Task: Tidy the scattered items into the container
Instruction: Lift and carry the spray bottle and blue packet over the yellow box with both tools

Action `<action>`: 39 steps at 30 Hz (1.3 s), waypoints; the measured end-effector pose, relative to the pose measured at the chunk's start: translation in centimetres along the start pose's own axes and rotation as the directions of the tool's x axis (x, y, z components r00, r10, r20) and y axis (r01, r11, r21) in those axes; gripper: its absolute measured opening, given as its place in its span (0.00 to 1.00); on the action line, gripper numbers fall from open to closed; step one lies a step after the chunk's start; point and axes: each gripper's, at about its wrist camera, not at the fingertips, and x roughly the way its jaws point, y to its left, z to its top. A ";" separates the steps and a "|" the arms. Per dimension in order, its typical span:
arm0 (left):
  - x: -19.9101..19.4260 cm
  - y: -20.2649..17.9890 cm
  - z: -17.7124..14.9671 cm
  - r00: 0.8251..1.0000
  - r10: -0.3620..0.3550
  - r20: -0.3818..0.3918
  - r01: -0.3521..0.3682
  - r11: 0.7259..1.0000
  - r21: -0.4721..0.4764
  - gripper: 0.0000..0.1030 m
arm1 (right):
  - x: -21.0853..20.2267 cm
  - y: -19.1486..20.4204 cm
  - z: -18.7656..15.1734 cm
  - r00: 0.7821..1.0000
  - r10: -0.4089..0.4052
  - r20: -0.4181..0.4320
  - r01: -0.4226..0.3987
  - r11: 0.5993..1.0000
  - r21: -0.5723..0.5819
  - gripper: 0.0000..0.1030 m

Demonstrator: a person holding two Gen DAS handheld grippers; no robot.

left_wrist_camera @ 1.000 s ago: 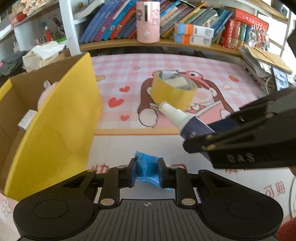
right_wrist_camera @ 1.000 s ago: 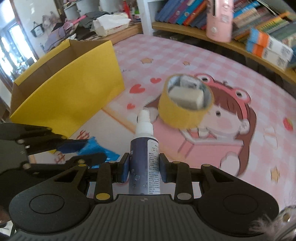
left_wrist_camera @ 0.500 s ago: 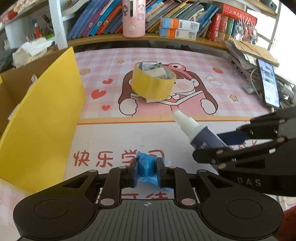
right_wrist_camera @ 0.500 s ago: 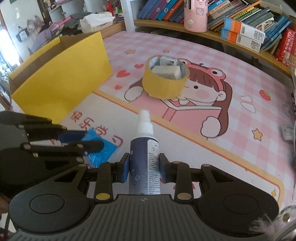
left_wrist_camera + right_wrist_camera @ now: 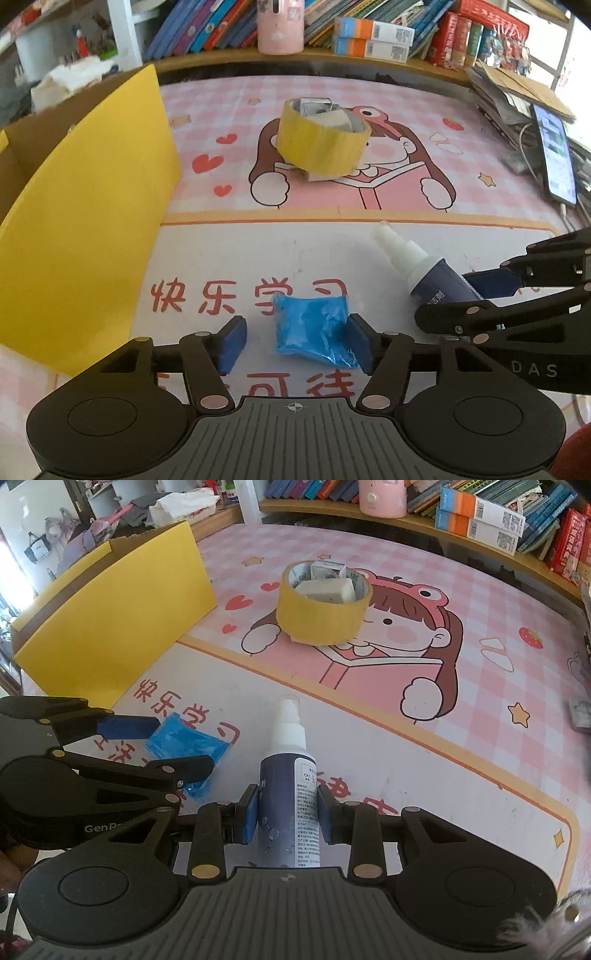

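My left gripper is open, and a blue plastic packet lies on the mat between its pads, touching the right pad. The packet also shows in the right wrist view. My right gripper is shut on a dark blue spray bottle with a white nozzle, also in the left wrist view. The yellow cardboard box stands open at the left, also seen in the right wrist view. A yellow tape roll with small items inside sits mid-mat.
A bookshelf with a pink jar runs along the far edge. A phone and stacked papers lie at the right edge. Bare pink cartoon mat lies between the roll and my grippers.
My left gripper has opened and the blue packet it held now rests on the mat. Both grippers have moved back and right, away from the box. The right still holds the bottle.
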 end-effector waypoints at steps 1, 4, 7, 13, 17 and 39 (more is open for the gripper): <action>0.0 -0.1 0.0 1.000 -0.010 0.003 0.010 1.000 0.007 0.53 | 0.0 -0.1 -0.1 1.000 -0.001 -0.001 0.001 1.000 0.004 0.30; -0.1 -0.8 0.3 1.000 -0.018 0.005 0.018 0.999 0.041 0.35 | 0.0 0.0 -0.2 1.000 0.000 0.003 0.000 1.000 0.005 0.30; -0.5 -0.9 0.4 1.000 -0.022 0.011 0.022 0.998 0.054 0.27 | -0.2 0.1 -0.2 1.000 0.002 0.010 -0.002 1.000 0.008 0.30; -1.7 -0.5 0.7 0.999 -0.040 0.023 0.038 0.997 0.065 0.18 | -1.2 0.1 -0.2 0.998 -0.018 0.054 0.016 0.999 0.039 0.30; -3.3 -0.7 0.6 0.997 -0.061 0.050 0.056 0.994 0.094 0.15 | -2.4 0.7 -0.5 0.996 -0.031 0.084 0.027 0.999 0.042 0.30; -13.6 5.1 -5.6 0.941 -0.268 0.208 0.227 0.953 0.201 0.14 | -9.8 12.2 -6.3 0.929 -0.298 0.220 0.255 0.946 0.202 0.30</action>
